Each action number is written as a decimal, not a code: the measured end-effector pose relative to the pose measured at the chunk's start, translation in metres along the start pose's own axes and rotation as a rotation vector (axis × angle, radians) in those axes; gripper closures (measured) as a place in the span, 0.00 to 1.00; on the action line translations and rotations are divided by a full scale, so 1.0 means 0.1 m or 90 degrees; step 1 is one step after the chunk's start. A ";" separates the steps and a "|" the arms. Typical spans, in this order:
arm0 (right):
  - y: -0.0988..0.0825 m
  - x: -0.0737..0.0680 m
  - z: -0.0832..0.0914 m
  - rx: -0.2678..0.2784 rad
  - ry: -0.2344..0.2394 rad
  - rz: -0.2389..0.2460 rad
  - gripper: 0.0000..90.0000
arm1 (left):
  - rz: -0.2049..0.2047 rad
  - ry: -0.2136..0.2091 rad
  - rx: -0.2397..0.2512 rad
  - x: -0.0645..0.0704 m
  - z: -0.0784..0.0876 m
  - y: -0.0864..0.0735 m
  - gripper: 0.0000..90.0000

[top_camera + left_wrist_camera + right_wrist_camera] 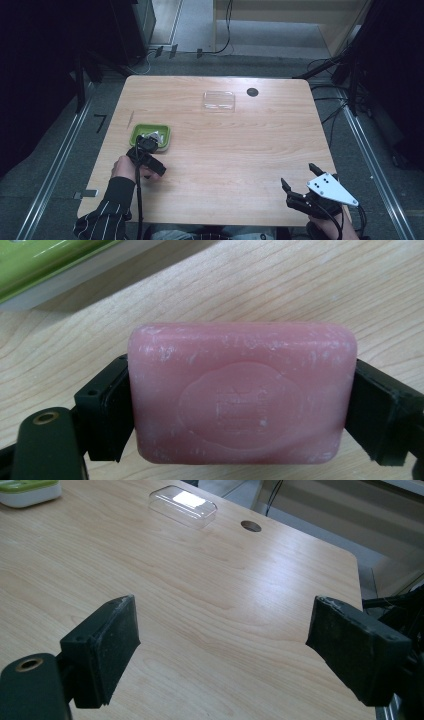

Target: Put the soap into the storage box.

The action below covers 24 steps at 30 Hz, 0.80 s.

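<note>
Crosswise, pink soap (242, 392) btwn L tongs (240, 405)

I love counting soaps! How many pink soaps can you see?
1. The pink soap is squeezed between the left gripper's jaws, just above the wooden table, beside the green dish. The gripper covers part of that dish, so something could hide there.

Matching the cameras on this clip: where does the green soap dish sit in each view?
High view: green soap dish at left of the table, just beyond the left gripper.
Left gripper view: its edge in the top left corner, past the pink soap bar held by the jaws.
Right gripper view: its corner at top left.
Shared landmark: the wooden table.
</note>
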State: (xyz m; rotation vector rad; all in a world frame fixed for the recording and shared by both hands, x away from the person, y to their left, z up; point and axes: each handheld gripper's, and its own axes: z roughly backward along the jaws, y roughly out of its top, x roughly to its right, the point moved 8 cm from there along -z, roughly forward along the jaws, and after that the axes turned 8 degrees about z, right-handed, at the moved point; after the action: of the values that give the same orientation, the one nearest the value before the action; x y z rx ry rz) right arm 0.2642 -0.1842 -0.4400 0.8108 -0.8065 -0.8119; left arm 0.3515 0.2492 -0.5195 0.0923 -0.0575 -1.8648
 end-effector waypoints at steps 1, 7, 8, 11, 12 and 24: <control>0.00 0.00 0.00 0.000 0.000 0.000 0.15 | 0.000 0.001 -0.002 -0.01 0.00 0.00 0.15; 0.00 0.00 0.00 0.000 0.000 -0.001 0.15 | 0.005 0.003 -0.005 -0.07 0.01 -0.01 0.15; 0.00 0.00 0.00 0.000 0.000 -0.001 0.15 | 0.005 0.002 -0.005 -0.08 0.02 0.00 0.15; 0.00 0.00 0.00 0.000 0.000 -0.001 0.15 | 0.008 0.001 -0.004 -0.12 0.03 0.00 0.15; 0.00 0.00 0.00 0.001 0.000 0.000 0.15 | 0.011 -0.001 -0.006 -0.12 0.03 0.00 0.15; 0.00 0.00 0.00 0.000 -0.001 0.001 0.15 | 0.018 0.002 0.008 -0.22 0.14 0.04 0.15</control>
State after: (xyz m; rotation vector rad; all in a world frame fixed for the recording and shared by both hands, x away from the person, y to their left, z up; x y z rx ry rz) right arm 0.2641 -0.1841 -0.4399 0.8102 -0.8078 -0.8114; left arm 0.3599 0.2689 -0.5045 0.1026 -0.0690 -1.8368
